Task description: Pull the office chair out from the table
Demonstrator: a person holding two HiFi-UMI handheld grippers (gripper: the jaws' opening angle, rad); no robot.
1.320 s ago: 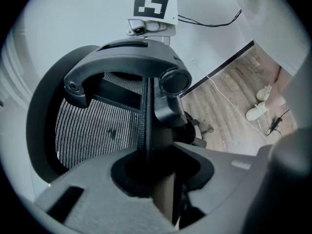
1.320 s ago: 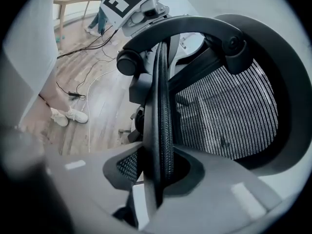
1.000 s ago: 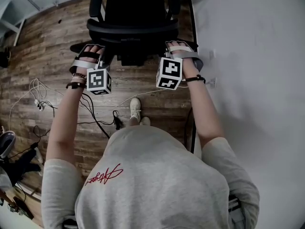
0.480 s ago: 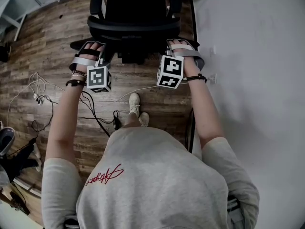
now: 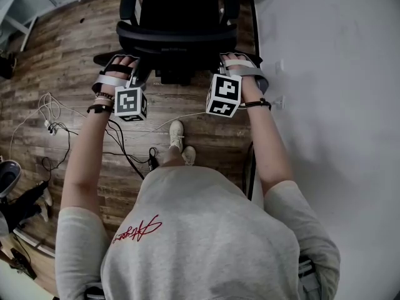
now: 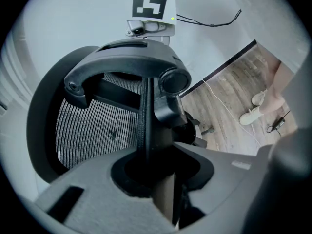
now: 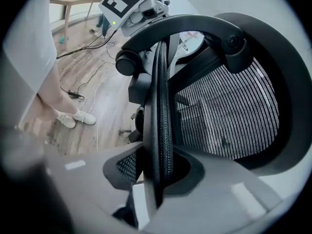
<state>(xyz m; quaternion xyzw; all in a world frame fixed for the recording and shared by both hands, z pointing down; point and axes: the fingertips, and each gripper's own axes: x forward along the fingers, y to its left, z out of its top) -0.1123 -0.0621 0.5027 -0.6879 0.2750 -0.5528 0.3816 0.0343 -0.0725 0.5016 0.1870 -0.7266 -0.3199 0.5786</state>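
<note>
The office chair (image 5: pixel 178 17) stands on the wooden floor (image 5: pixel 62 61) at 12 o'clock from us, with its backrest running from 9 to 3 o'clock. The left gripper (image 6: pixel 156 189) and the right gripper (image 7: pixel 156 179) each clamp one side edge of the backrest, equally near. Since a second ago, the floor cables (image 5: pixel 49 114) slid further toward 12 than the chair, so we judge it is rolling toward us.

Left gripper (image 6: pixel 155 179) clamped, right gripper (image 7: pixel 157 175) clamped, pointing down

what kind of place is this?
Likely an office or lab: a mesh chair on castors, a wood-look floor, and loose cables trailing across it.
</note>
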